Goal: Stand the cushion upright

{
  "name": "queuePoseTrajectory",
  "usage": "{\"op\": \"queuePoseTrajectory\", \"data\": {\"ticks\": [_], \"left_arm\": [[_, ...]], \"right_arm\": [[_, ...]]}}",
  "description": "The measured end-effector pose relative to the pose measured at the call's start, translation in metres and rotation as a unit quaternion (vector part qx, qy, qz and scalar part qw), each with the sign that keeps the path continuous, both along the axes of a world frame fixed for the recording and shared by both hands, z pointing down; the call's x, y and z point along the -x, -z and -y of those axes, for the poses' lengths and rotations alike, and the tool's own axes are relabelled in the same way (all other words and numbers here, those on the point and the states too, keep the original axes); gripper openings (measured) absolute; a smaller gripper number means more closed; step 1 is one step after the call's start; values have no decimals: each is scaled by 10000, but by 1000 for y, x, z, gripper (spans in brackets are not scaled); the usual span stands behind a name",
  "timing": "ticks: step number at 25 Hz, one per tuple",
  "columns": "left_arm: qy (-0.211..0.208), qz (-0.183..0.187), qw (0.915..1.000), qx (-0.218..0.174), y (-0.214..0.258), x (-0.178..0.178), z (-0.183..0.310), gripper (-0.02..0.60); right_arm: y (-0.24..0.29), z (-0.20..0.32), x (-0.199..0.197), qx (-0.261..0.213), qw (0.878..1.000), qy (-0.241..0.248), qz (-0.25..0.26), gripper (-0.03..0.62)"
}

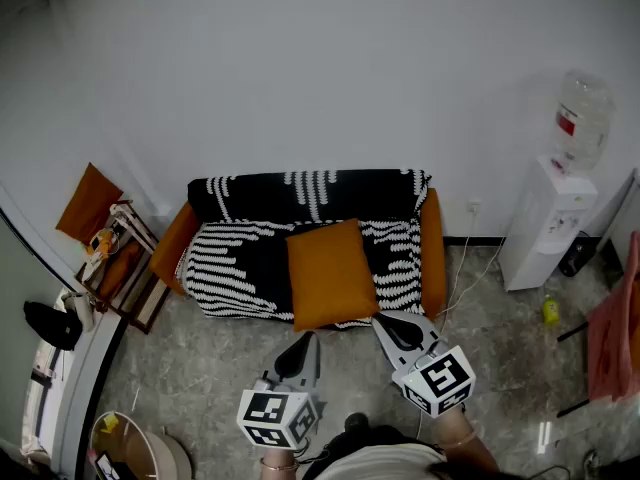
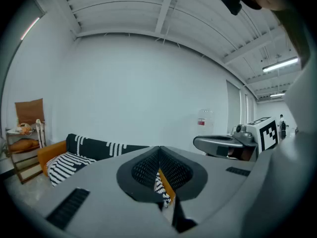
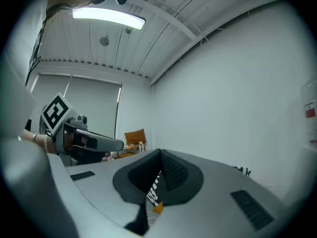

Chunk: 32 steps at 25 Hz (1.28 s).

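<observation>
An orange cushion (image 1: 330, 272) lies flat on the seat of a small sofa (image 1: 240, 258) draped in a black-and-white patterned throw, against the white wall. My left gripper (image 1: 297, 353) hovers over the floor in front of the sofa, short of the cushion's near edge, jaws shut with nothing between them. My right gripper (image 1: 392, 328) sits just off the cushion's near right corner, also shut and empty. In the left gripper view the left gripper (image 2: 159, 158) shows closed jaws with a sliver of sofa behind. The right gripper (image 3: 158, 165) looks the same in its own view.
A white water dispenser (image 1: 545, 213) stands right of the sofa, with a cable on the floor. A shelf (image 1: 120, 258) with an orange cushion (image 1: 88, 203) stands at the left. A bin (image 1: 140, 448) is at the lower left, a pink chair (image 1: 612, 333) at the right edge.
</observation>
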<state>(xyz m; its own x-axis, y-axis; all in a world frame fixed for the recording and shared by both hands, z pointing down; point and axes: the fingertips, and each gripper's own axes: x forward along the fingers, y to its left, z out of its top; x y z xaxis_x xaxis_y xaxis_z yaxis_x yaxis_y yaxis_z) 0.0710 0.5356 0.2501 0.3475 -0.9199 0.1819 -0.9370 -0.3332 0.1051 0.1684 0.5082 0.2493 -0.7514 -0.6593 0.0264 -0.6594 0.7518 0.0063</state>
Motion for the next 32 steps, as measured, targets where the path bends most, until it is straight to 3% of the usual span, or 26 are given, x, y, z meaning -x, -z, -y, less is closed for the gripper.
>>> {"op": "queuePoseTrajectory", "data": {"ticks": [6,13,22,32], "left_arm": [[-59,-46,10000,22,-7,13,0,18],[-105,-95,9999,69,-15,40,16,18],[-263,-165,9994,139,-28,93,69,18],[-437,-229,9983,313,-49,133,131,18]], "right_arm": [[1,1,14,-43,9997,-44,245,8],[-4,15,42,-227,9996,-131,-80,8],[-21,69,87,176,9990,-366,201,9],[-39,132,124,331,9975,-618,76,9]]}}
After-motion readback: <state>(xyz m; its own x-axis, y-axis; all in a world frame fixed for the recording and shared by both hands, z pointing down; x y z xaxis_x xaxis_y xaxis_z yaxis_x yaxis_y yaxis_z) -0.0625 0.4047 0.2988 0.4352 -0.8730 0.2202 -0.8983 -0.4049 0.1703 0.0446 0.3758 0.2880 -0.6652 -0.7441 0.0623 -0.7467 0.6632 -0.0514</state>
